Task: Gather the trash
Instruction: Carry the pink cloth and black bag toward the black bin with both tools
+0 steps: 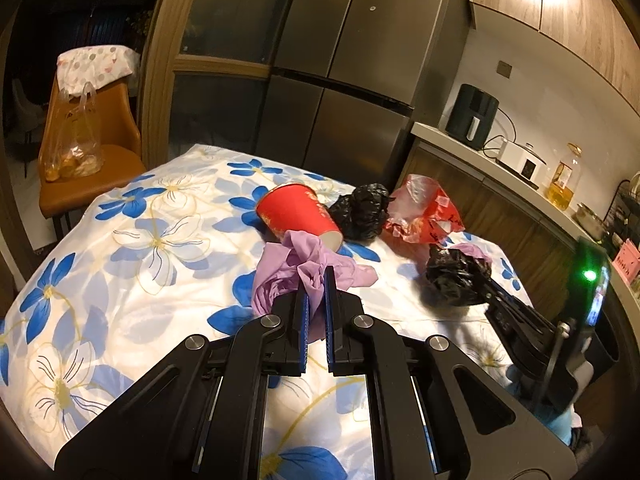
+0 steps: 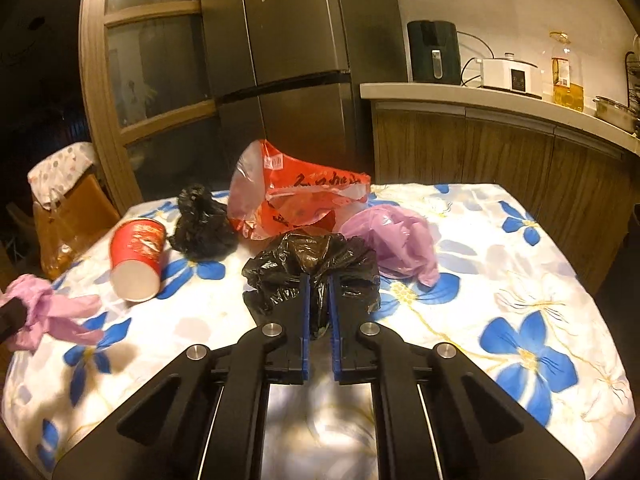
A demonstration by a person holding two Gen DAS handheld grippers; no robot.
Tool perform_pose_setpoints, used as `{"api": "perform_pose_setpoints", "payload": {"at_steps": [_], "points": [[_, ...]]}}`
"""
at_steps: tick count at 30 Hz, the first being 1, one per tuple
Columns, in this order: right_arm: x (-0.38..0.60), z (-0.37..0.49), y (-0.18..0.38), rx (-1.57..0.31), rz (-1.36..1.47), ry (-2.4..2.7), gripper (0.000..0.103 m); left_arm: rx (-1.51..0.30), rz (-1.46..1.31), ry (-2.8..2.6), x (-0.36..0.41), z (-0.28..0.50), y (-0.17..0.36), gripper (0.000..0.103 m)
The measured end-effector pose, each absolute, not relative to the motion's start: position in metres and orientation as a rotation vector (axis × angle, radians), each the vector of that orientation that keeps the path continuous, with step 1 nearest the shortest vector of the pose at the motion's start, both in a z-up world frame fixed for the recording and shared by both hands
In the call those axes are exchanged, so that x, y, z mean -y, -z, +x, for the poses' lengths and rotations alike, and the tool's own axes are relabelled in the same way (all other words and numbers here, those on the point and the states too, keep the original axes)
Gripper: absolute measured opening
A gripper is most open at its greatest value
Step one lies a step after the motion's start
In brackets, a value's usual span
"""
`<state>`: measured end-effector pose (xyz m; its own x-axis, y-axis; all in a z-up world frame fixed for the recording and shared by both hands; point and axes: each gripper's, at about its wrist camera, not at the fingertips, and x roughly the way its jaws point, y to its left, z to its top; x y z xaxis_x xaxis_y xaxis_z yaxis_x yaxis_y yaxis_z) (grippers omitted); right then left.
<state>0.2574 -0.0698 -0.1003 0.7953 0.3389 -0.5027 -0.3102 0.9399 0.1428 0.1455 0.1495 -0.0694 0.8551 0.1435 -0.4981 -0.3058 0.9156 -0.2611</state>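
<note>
Left wrist view: the left gripper [image 1: 316, 276] is gripping a crumpled purple bag [image 1: 298, 276]; its jaws are closed on a twisted fold of it, above the bench [image 1: 120, 248] with its blue-flowered cloth. Just beyond, a red paper cup [image 1: 298, 214] is lying on its side, next to a black bag wad [image 1: 360, 210] and a red plastic bag [image 1: 426, 216]. At right, the right gripper [image 1: 478, 280] is reaching in at a slant, nose buried in a second black bag [image 1: 456, 276].

Right wrist view: the right gripper [image 2: 319, 280] is pointing slightly downward, its jaws clamping that crinkled, glossy black bag [image 2: 312, 264] resting mid-bench [image 2: 540, 280]. Another purple bag [image 2: 394, 240] is sitting just beside it on the right, the red plastic bag [image 2: 296, 200] behind. At the far left edge, the held purple bag [image 2: 44, 308] is hanging from the left gripper.
</note>
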Motion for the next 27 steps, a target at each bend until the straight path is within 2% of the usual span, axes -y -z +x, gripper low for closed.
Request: {"api": "perform_pose_setpoints", "payload": {"at_steps": [27], "points": [[0.189, 0.161, 0.037, -0.359, 0.111, -0.249, 0.009, -0.453, -0.153, -0.076, -0.011, 0.153, 0.032, 0.006]]}}
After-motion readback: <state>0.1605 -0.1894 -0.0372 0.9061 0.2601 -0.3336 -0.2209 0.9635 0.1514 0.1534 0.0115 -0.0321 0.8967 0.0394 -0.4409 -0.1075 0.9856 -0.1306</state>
